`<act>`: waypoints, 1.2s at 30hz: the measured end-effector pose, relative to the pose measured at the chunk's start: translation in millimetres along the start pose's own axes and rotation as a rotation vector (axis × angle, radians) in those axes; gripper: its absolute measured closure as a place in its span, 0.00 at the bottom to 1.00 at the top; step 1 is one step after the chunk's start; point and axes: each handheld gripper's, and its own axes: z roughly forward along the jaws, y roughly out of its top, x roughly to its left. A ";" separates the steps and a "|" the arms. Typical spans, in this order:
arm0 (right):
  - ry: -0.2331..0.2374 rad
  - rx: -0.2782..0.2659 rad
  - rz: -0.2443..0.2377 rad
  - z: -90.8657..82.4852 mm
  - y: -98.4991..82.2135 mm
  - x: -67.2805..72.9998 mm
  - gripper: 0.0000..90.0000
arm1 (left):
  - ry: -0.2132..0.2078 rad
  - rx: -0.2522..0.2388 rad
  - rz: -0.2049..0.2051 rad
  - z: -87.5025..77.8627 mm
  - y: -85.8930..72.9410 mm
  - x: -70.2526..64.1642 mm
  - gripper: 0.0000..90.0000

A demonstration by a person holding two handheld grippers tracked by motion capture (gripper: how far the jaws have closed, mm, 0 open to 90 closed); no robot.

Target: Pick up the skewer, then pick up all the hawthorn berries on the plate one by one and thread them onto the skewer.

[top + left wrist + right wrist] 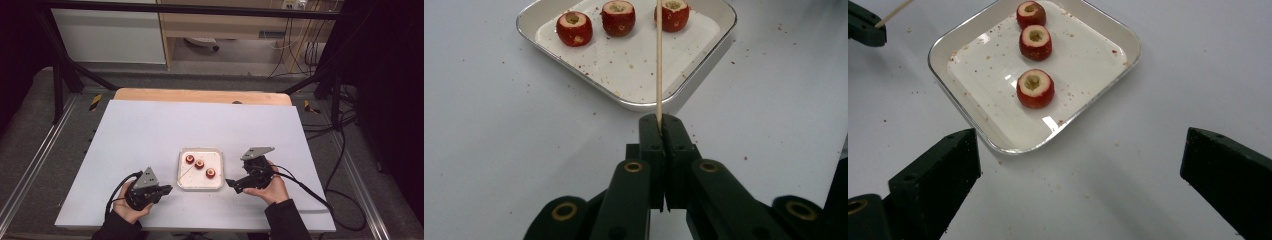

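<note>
The left claw (663,122) is clamped tight on the near end of a thin, pale wooden skewer (658,60), which runs straight out from its jaws and reaches over the rim of a shallow square metal tray (704,65). On the tray's white, crumb-speckled floor sit three small red fruits (1035,89) in a row, each cored, with a pale ring around a hollow centre. The tray rests mid-tabletop (150,130). The right claw (1080,165) stands wide, nothing between its jaws, just beside the tray.
</note>
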 end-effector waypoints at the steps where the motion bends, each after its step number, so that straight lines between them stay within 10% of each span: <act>1: 0.001 0.004 -0.001 1.9 3.1 1.4 0.04 | 0.004 -0.003 0.001 -0.3 -0.8 0.0 0.98; 15: 0.020 0.106 -0.013 31.3 39.7 12.6 0.09 | 0.034 -0.006 -0.043 -0.1 -8.5 3.7 0.98; 36: 0.139 0.341 -0.075 74.0 72.9 16.6 0.50 | 0.042 0.005 -0.050 2.4 -8.4 5.6 0.98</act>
